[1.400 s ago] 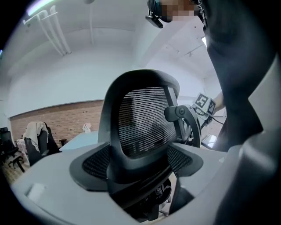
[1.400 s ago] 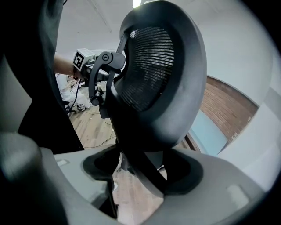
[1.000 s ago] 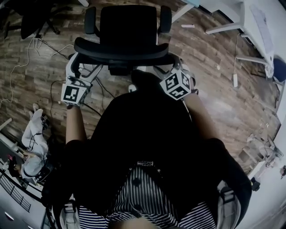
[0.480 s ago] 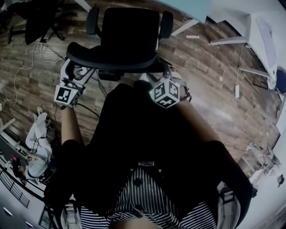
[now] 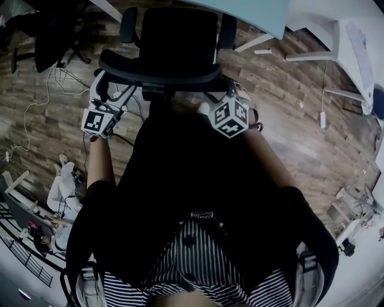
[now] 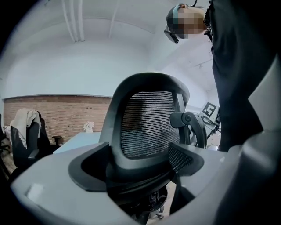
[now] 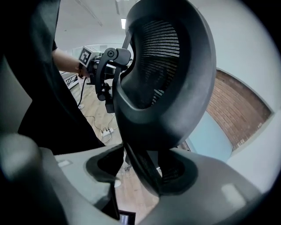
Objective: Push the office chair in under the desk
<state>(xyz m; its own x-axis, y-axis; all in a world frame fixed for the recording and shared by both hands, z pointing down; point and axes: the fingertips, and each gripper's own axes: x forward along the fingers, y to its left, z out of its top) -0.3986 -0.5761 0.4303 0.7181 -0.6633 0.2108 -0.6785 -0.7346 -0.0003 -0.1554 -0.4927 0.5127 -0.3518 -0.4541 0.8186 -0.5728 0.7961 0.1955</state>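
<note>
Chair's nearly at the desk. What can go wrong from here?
One armrest sits at the desk edge; it may catch. Loose cables lie beside the chair; it might snag them. The left hand-held gripper and right hand-held gripper clamp only the backrest rim; either may slip.

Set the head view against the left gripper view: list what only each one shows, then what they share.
Only the head view: the wood floor with loose cables, and the person's striped clothing.
Only the left gripper view: the brick wall, the ceiling, and the weave of the backrest's mesh.
Both: the office chair, the light blue desk beyond it, and the left gripper, its jaws around the backrest's frame.
</note>
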